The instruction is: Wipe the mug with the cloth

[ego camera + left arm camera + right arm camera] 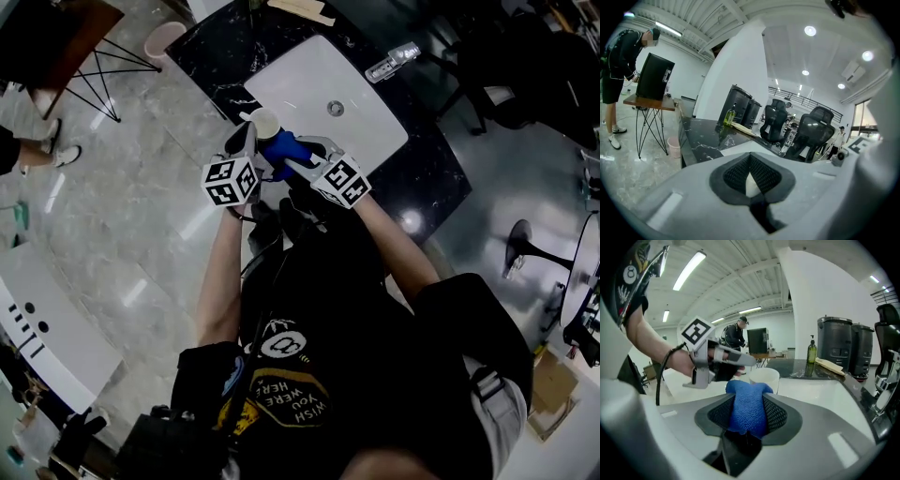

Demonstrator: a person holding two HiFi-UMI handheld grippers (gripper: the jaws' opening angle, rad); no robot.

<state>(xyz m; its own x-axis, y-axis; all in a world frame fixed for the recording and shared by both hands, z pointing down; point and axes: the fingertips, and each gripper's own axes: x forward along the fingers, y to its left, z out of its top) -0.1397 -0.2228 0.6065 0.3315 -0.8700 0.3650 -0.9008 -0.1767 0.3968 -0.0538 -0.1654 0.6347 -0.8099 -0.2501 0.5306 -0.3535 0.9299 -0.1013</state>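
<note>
In the head view a cream mug [263,122] is held above the near edge of the white sink [319,80]. My left gripper [247,141] is shut on it. In the left gripper view only a pale sliver of the mug [751,183] shows between the closed pads of that gripper [751,174]. My right gripper [300,161] is shut on a bunched blue cloth [284,148], which lies against the mug's side. In the right gripper view the cloth [747,408] fills the jaws of the right gripper [748,416], with the mug [765,376] and left gripper [736,359] just beyond.
The sink sits in a black marble counter [211,52]. A clear plastic bottle [392,62] lies at the sink's far right. A green soap bottle [812,351] and two dark bins [834,345] stand at the counter's back. A pink bin [164,37] is on the floor, office chairs [813,129] beyond.
</note>
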